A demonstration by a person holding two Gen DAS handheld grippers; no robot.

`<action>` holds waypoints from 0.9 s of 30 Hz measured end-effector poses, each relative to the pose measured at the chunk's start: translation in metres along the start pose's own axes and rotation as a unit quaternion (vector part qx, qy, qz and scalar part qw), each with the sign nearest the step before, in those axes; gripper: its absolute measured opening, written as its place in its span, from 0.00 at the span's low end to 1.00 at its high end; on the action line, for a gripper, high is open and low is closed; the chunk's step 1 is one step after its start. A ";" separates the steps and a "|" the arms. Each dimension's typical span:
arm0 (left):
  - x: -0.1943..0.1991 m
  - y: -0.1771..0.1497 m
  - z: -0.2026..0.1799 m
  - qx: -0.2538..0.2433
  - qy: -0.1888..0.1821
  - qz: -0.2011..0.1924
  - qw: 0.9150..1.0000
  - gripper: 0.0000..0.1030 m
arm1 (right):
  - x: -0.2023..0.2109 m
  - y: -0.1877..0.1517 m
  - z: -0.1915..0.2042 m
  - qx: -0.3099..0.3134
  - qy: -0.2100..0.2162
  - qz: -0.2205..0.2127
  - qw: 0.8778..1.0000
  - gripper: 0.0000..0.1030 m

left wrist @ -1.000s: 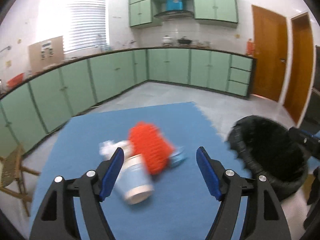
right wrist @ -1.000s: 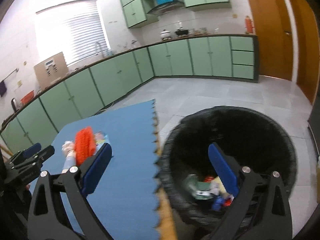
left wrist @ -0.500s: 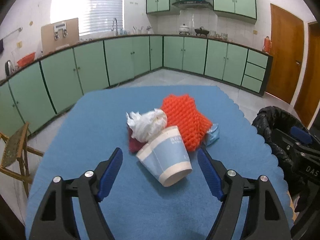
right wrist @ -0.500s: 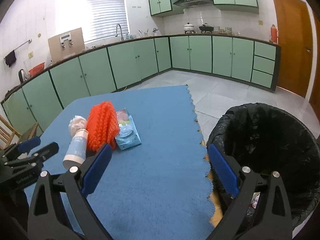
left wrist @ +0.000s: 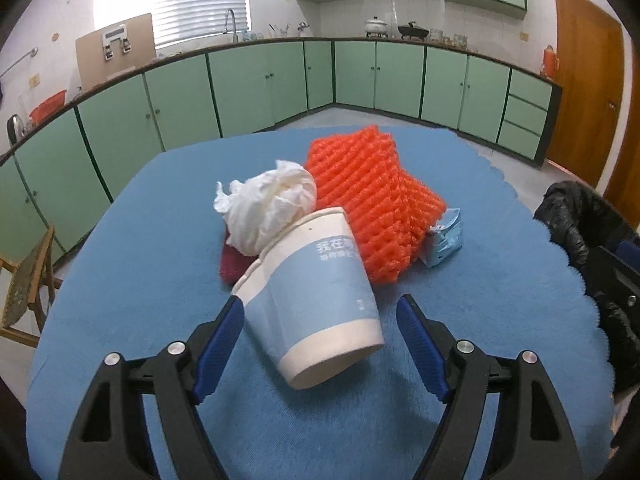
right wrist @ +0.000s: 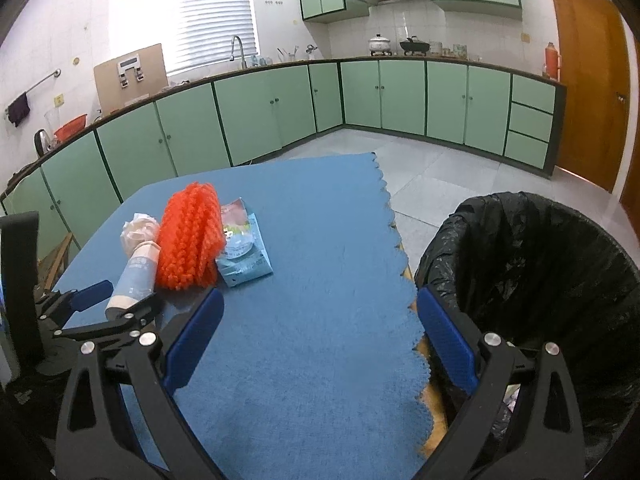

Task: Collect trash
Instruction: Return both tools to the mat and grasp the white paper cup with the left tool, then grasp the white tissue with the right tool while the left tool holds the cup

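Your left claw (left wrist: pixel 320 332) is spread wide, jaws released, with the paper cup (left wrist: pixel 316 300) lying on its side between the blue pads (left wrist: pixel 218 336); the left pad looks just at the cup wall, the right one stands clear, so nothing is gripped. From the right wrist view the same left claw (right wrist: pixel 116 300) sits at the cup's (right wrist: pixel 134 280) near end. Cup's closed base points toward you, its mouth away, stuffed with a crumpled white tissue (left wrist: pixel 268 204). A dark red scrap (left wrist: pixel 232 260) pokes out under the tissue, touching the cup. Just right of the cup, the orange foam netting (left wrist: pixel 372 204) leans against it, and a light blue wrapper (left wrist: pixel 444 238) is tucked against the netting's right edge. All of it lies in one heap on the blue mat (left wrist: pixel 160 240) covering the table. Your right claw (right wrist: pixel 320 332) is also released and holds nothing, hovering over bare mat (right wrist: pixel 320 280) near the scalloped right edge, well apart from the heap. Far right, beside the table, the bin with black liner (right wrist: pixel 540 272) stands open; some trash shows at its bottom, too hidden to identify.
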State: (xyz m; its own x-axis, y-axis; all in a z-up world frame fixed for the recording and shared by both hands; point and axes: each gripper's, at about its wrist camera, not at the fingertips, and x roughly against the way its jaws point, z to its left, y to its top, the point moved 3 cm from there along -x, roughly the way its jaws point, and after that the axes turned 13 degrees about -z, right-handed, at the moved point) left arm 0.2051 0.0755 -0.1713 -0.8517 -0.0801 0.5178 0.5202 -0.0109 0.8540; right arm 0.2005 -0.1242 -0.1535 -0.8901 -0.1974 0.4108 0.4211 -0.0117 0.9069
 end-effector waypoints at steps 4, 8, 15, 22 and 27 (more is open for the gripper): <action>-0.008 -0.002 -0.007 -0.014 0.013 0.015 1.000 0.75 | -0.003 -0.003 -0.005 -0.005 -0.002 0.006 1.000 0.92; -0.013 -0.001 -0.008 -0.017 0.023 0.024 0.999 0.75 | -0.006 -0.007 -0.006 -0.006 -0.003 0.013 1.000 0.92; -0.004 0.001 0.008 0.014 0.006 0.015 1.000 0.54 | -0.004 -0.007 -0.002 0.001 -0.003 0.013 1.000 0.92; 0.024 0.004 0.027 0.047 -0.014 0.004 0.999 0.43 | 0.002 0.002 0.012 0.015 0.011 0.004 1.000 0.92; 0.045 0.008 0.048 0.054 -0.011 -0.012 0.998 0.43 | -0.001 0.012 0.033 0.030 0.031 -0.003 0.999 0.91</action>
State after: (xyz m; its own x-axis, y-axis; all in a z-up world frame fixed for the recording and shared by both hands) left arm 0.1676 0.1195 -0.1390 -0.8659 -0.0594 0.4967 0.4904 0.0946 0.8663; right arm 0.2002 -0.0919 -0.1403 -0.8793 -0.2580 0.4004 0.4027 0.0460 0.9142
